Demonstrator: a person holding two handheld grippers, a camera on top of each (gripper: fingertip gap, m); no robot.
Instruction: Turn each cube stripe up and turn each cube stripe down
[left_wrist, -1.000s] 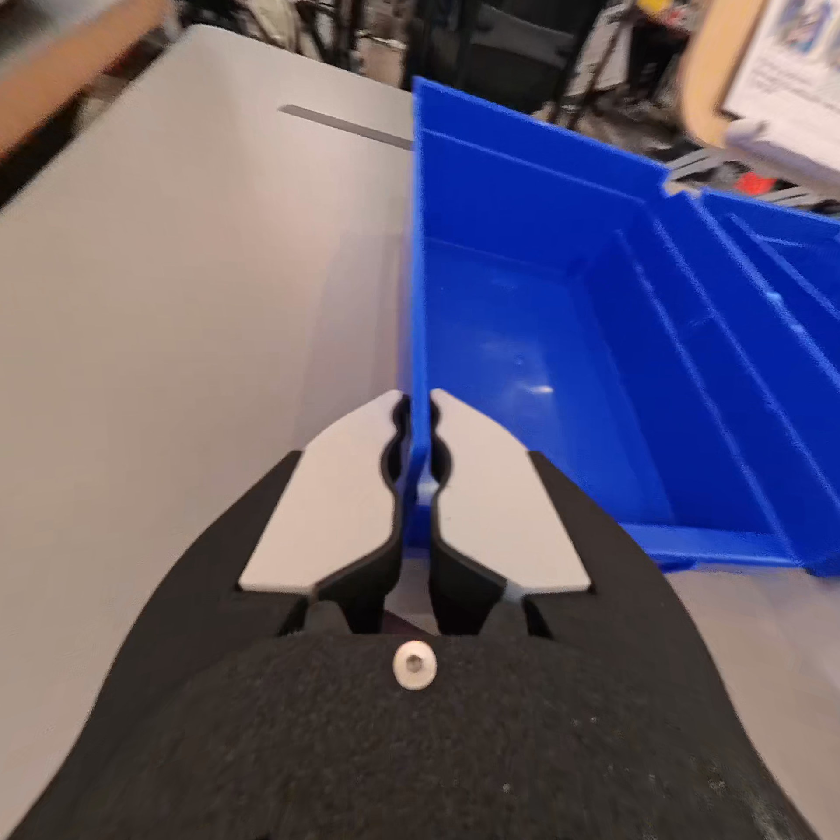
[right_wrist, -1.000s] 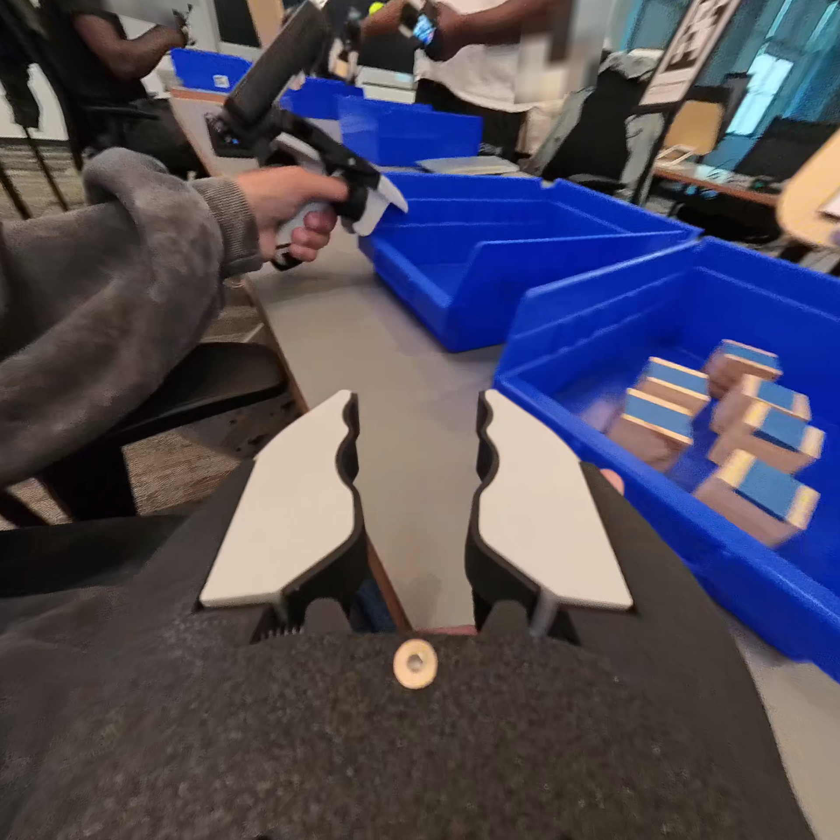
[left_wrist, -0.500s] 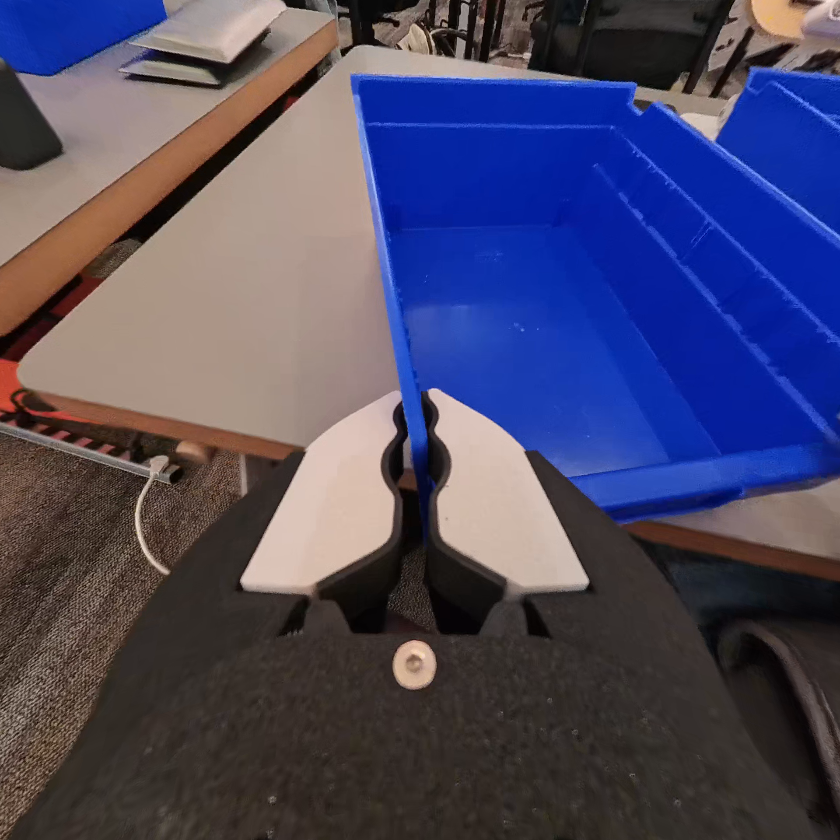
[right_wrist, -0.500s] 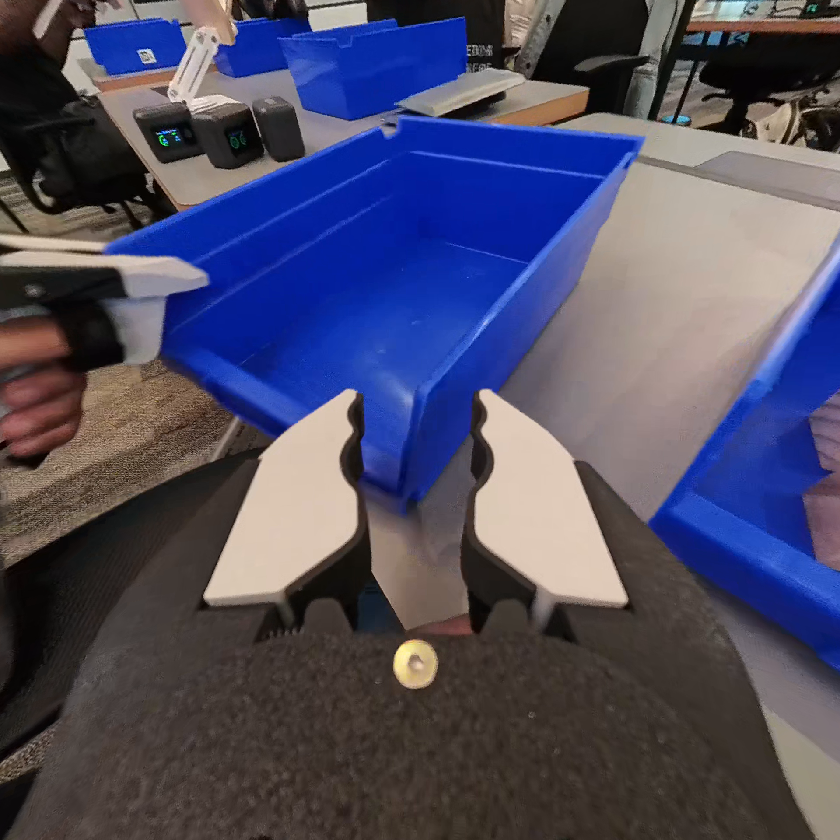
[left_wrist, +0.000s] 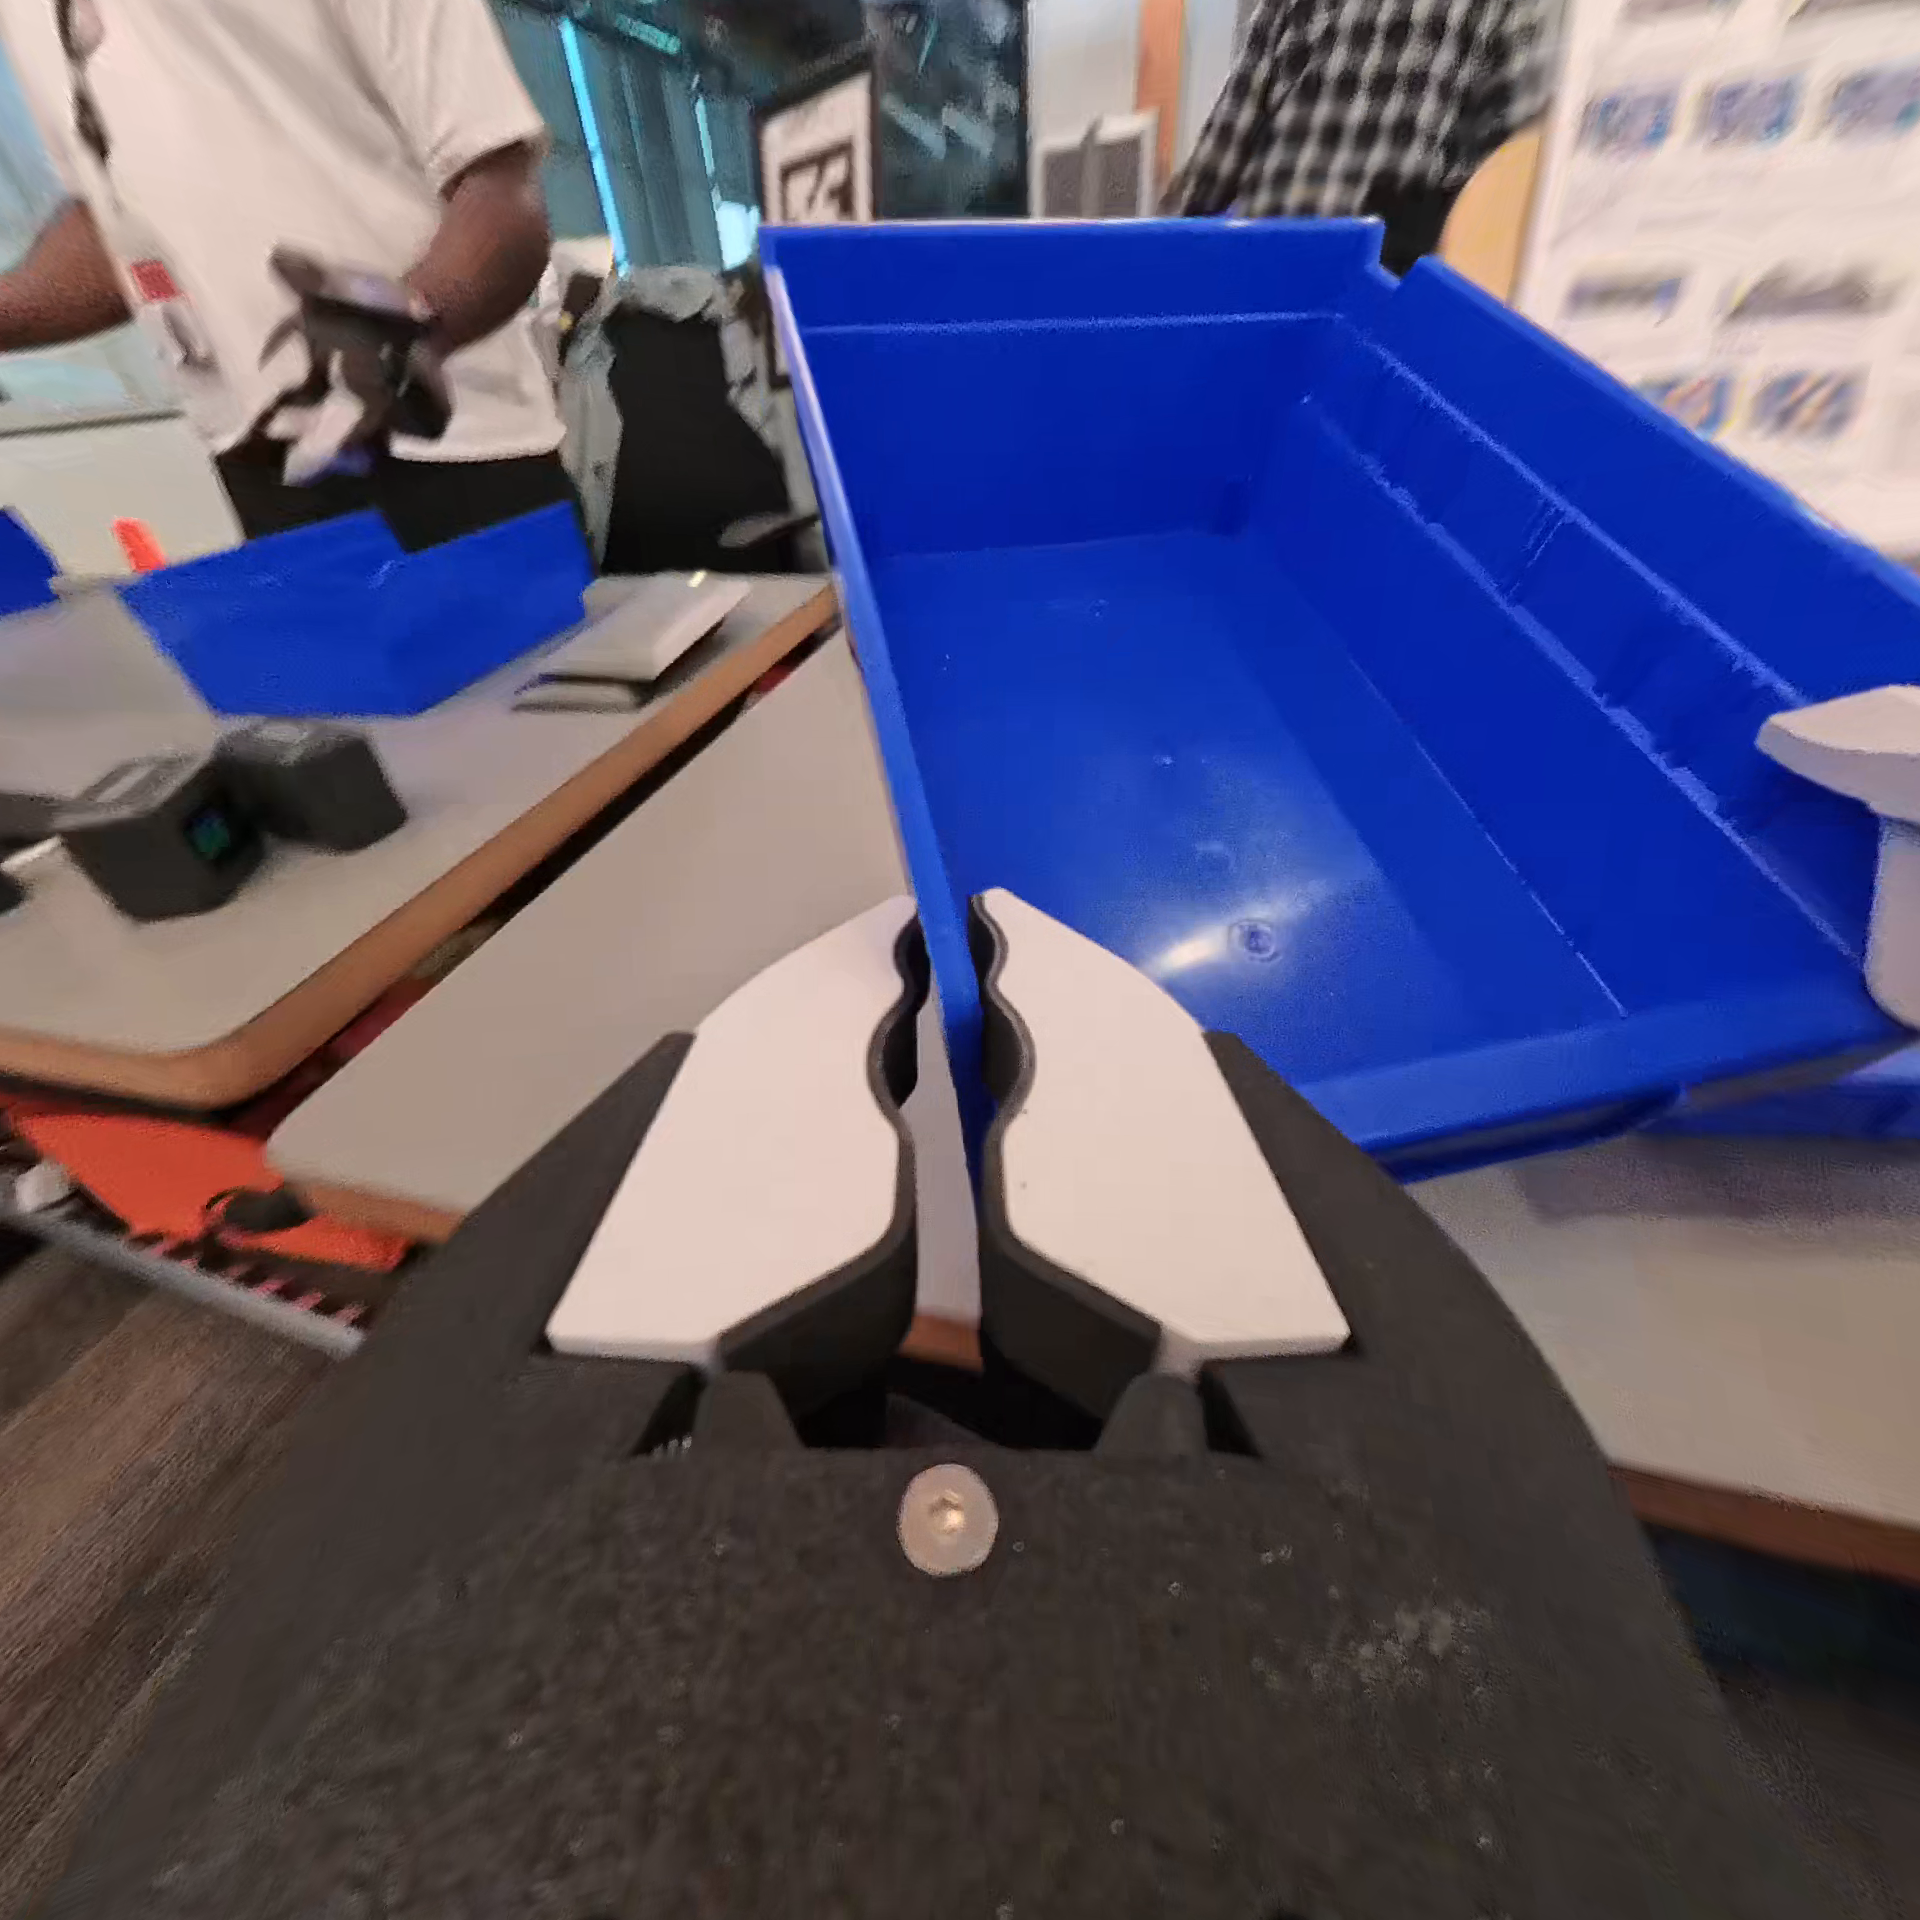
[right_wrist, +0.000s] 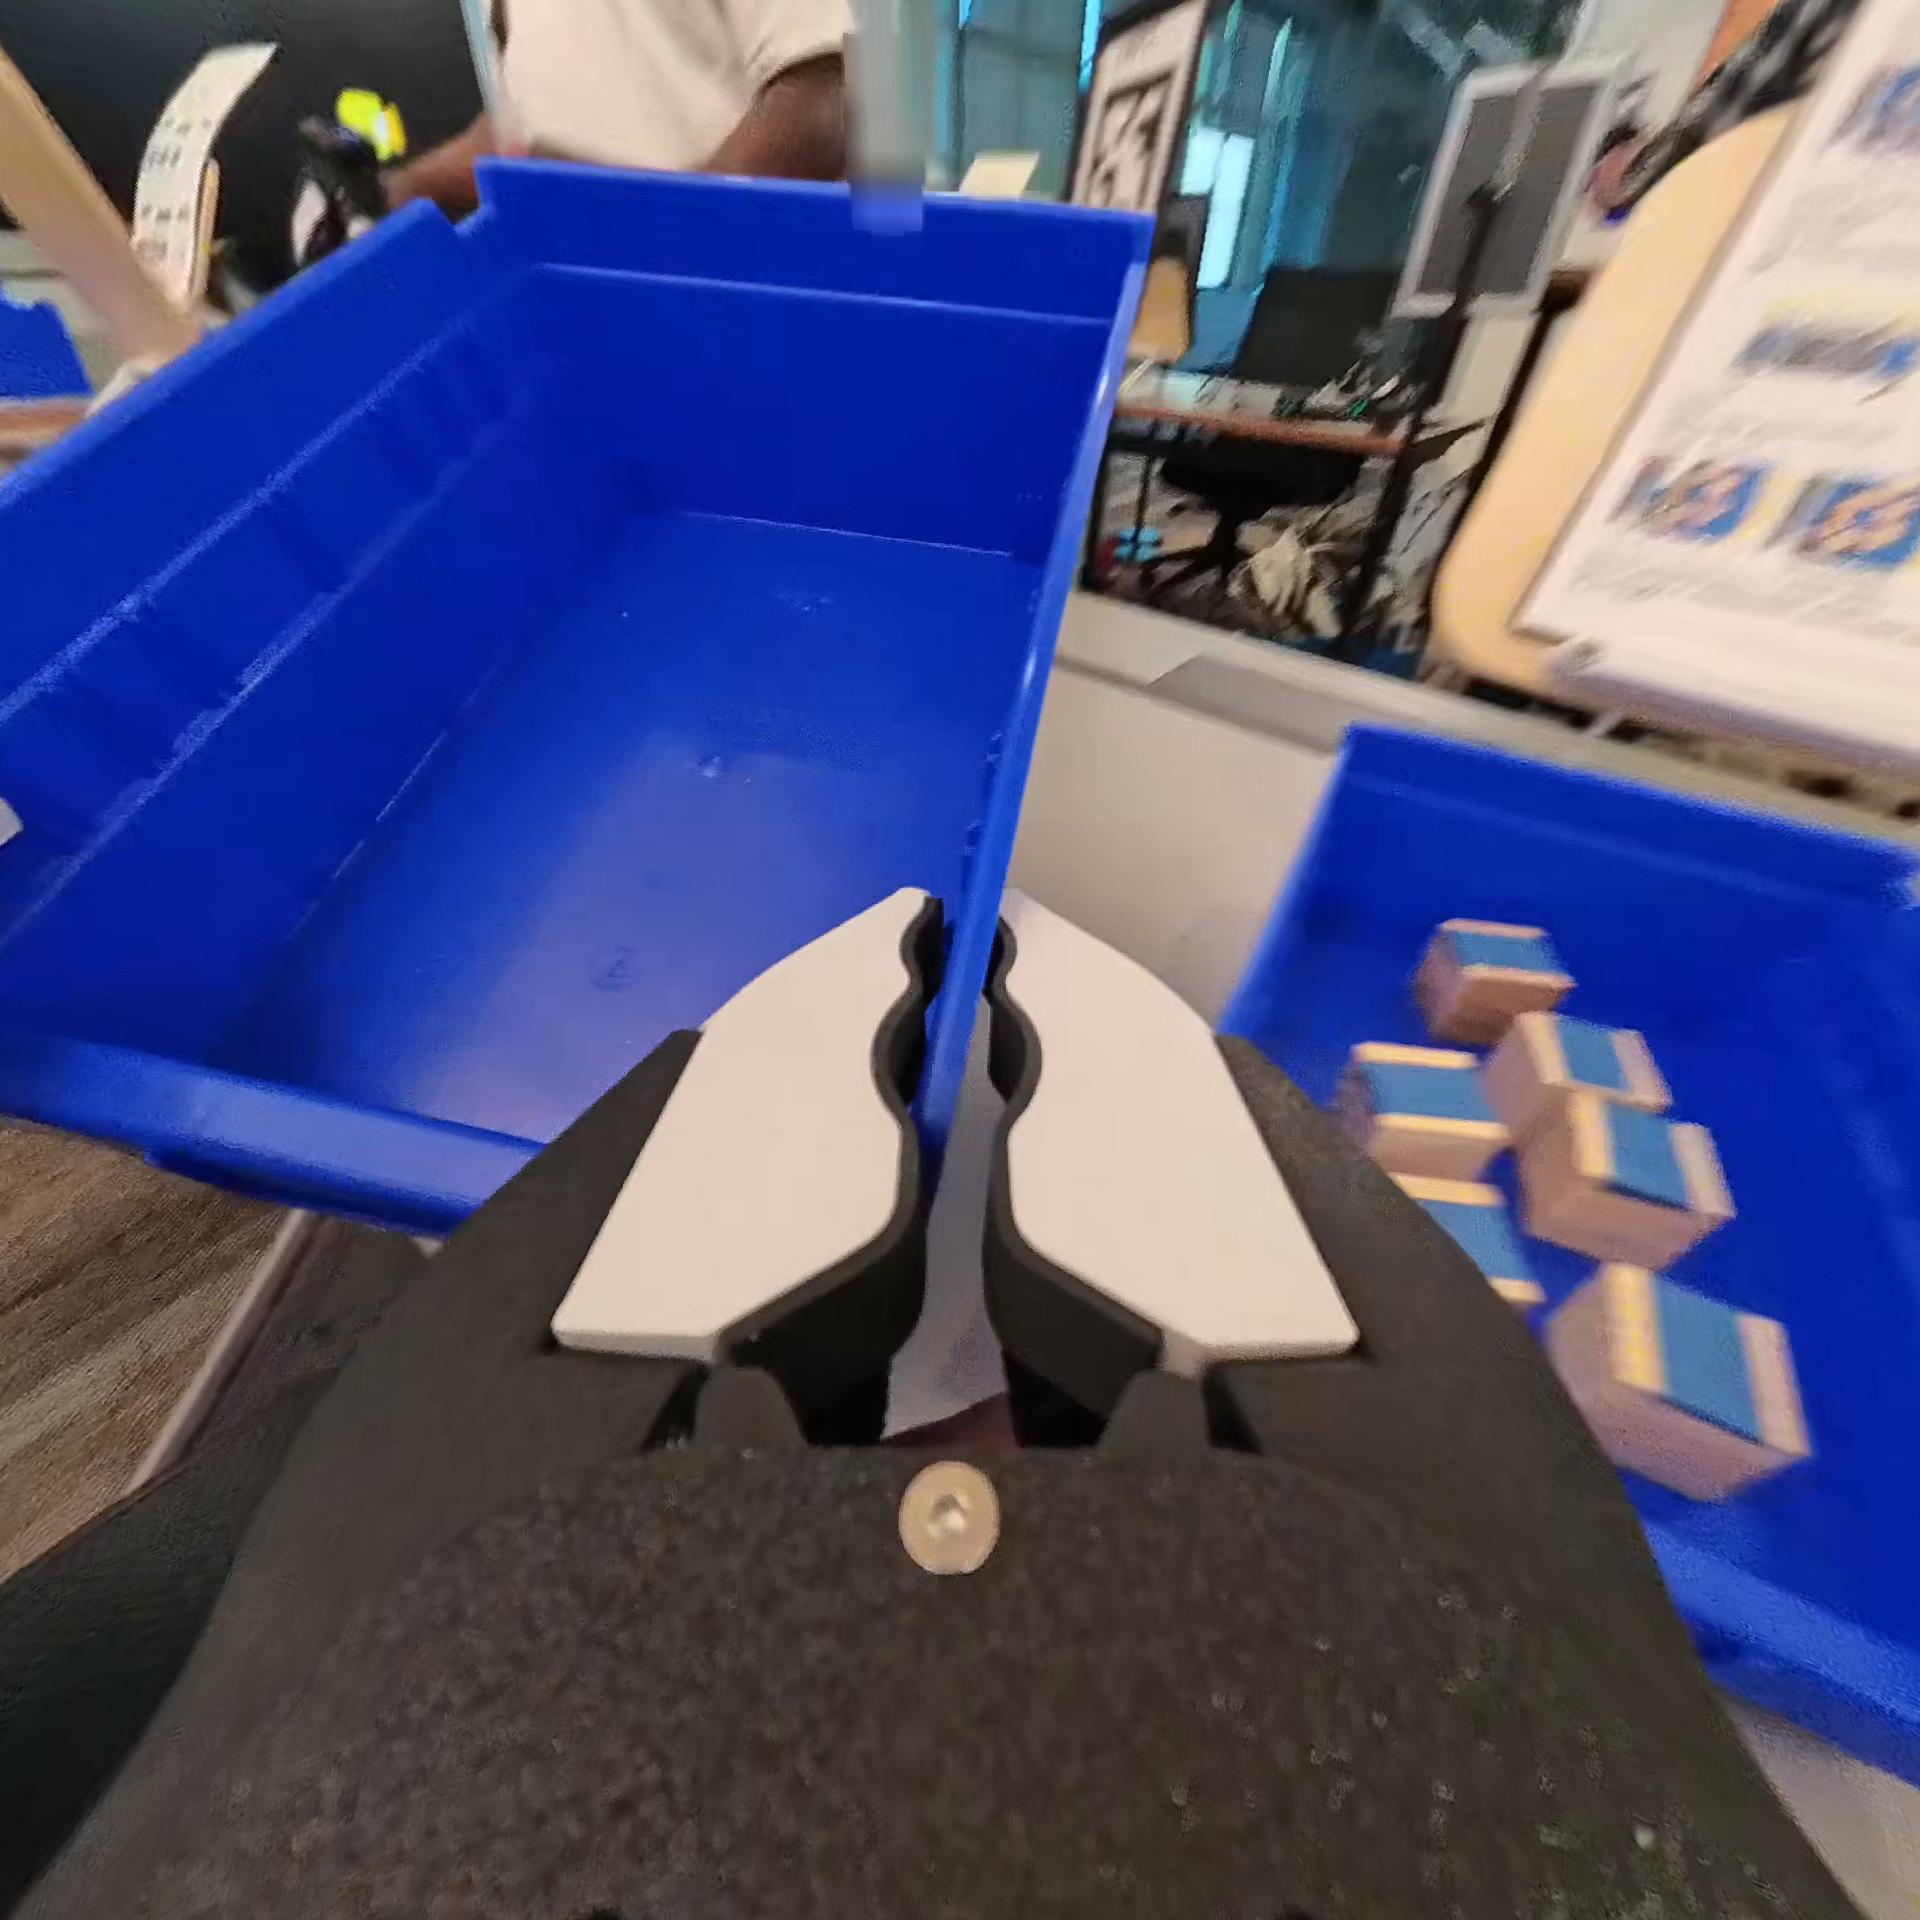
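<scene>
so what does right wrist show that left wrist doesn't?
Right wrist only: a second bin holding striped cubes, beside the empty one. Left wrist only: a side table with black devices and another bin. Both: the empty bin, each hand-held gripper shut on a side wall, left, right.
</scene>
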